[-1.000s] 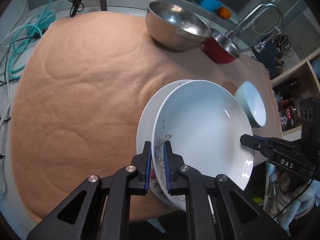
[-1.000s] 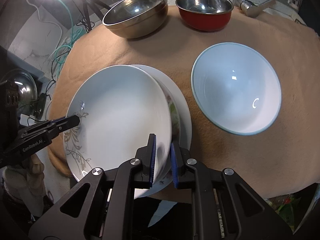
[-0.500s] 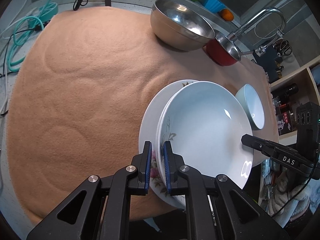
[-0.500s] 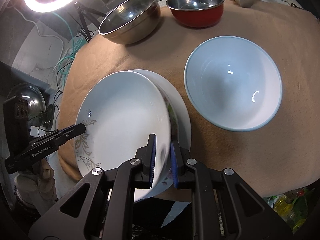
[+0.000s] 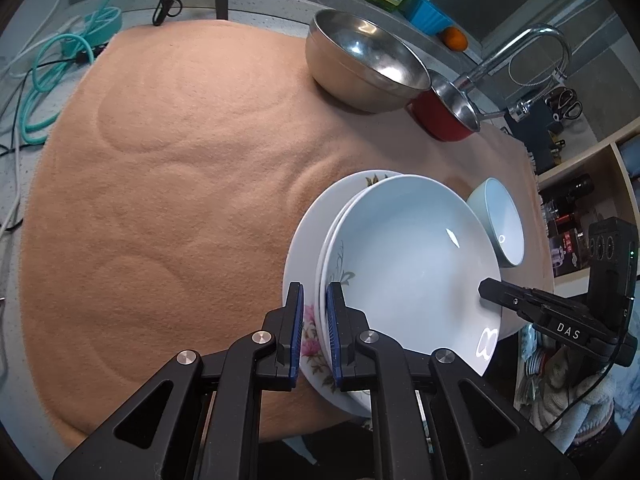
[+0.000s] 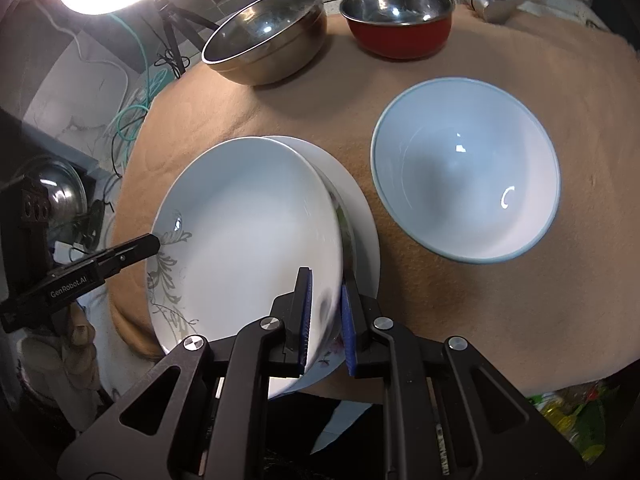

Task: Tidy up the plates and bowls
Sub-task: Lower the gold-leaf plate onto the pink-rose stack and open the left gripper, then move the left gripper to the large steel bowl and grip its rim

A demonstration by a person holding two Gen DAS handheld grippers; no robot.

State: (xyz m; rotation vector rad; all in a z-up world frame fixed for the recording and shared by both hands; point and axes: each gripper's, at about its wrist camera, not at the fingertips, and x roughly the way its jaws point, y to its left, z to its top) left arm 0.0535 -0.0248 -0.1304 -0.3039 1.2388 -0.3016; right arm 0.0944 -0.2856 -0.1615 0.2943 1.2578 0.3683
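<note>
Left wrist view: the left gripper (image 5: 313, 328) is clenched on the near-left rim of a deep white plate (image 5: 408, 272) with a grey leaf motif, while the right gripper (image 6: 325, 312) grips the same plate's opposite rim, so the dish is carried from both sides, apparently to keep it steady as it settles. It sits tilted over a flat flowered plate (image 5: 308, 320) lying on the tan cloth (image 5: 180, 200) at the counter's near edge, slightly off-centre, the lower plate's rim showing on both sides; whether the two touch cannot be told. A pale blue bowl (image 6: 466, 168) stands just beside the stack on the cloth, apart from it. Along the far edge a steel bowl (image 6: 266, 40) and a red bowl (image 6: 400, 16) wait side by side, probably the next pieces to be nested. Judging by this, the plates are nearly stacked and the bowls remain unsorted.
</note>
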